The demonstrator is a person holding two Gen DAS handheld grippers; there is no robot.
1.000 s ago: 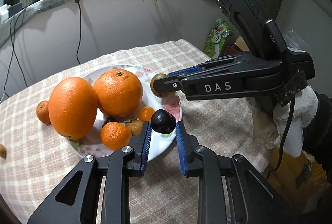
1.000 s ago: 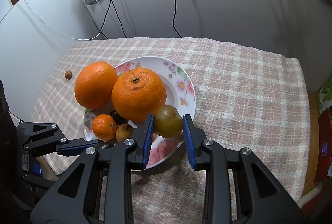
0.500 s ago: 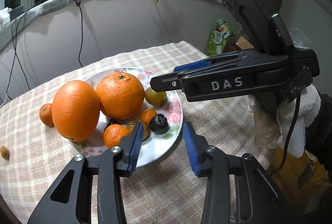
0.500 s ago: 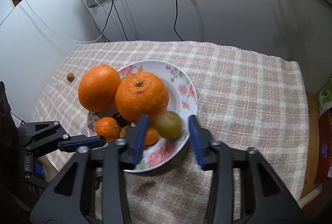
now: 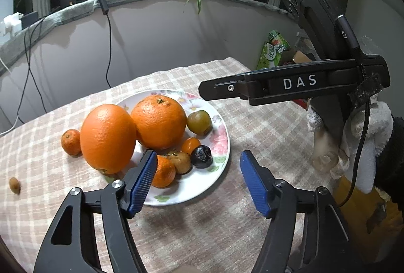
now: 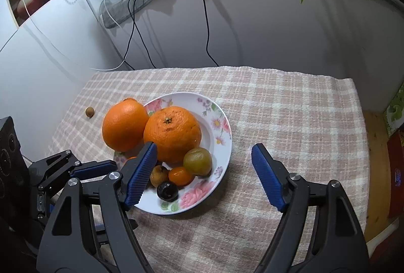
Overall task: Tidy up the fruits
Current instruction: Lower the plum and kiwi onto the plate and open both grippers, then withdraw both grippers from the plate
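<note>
Both tools are released and hold nothing: the left tool (image 5: 197, 179) has its blue pads spread wide above the near rim of the plate (image 5: 222, 154), and the right tool (image 6: 203, 173) is equally wide open over the plate's near-right edge. Neither touches any fruit. The fruit sits gathered on the flowered plate, on the checked cloth of the tabletop (image 6: 290, 108): one big orange (image 5: 159, 121) at the middle, a greenish-brown fruit (image 5: 199, 122) beside it, a dark plum (image 5: 201, 156), a brown fruit (image 5: 180, 162) and two small tangerines (image 5: 164, 170) crowded along the front. A second large orange (image 5: 107, 138) leans at the plate's left rim, apparently half off it, probably because the plate is full. One tangerine (image 5: 71, 138) and a small nut-like piece (image 5: 14, 185) lie off the plate on the cloth. Judgement: sorting is nearly done; the stray tangerine looks like the next pick for the left tool, being nearest.
</note>
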